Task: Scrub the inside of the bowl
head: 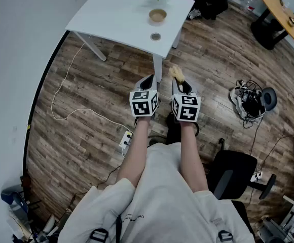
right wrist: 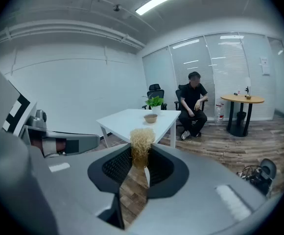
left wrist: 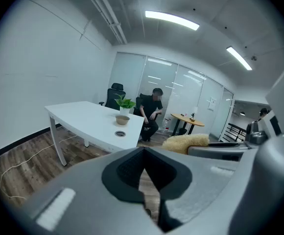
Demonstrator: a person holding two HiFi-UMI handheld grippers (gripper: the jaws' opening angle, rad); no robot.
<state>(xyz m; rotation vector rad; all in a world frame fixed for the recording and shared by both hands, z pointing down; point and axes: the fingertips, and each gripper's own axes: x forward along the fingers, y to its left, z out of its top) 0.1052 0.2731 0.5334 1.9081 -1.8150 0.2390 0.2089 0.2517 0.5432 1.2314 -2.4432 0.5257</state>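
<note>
— Two large surfaces first: wood-plank floor [head: 86, 90], then a smooth white table [head: 111, 19] straight ahead, well apart from the left gripper [head: 147, 81] and right gripper [head: 181, 86].
— The bowl?
— Round tan bowl [head: 157, 15], upright on that table. I judge neither arm clearly nearer.
— Jaws?
— Right gripper clamps a pale fibrous scrubber [head: 176, 73], tuft forward. Left gripper is pinched together, empty.

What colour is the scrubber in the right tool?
Pale straw-yellow fibrous scrubber, clearest in the right gripper view.

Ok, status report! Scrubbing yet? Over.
Left gripper shut, empty. Right gripper shut on tan fibrous scrubber. Small brown round bowl on white table, far ahead. Only wood floor between.
</note>
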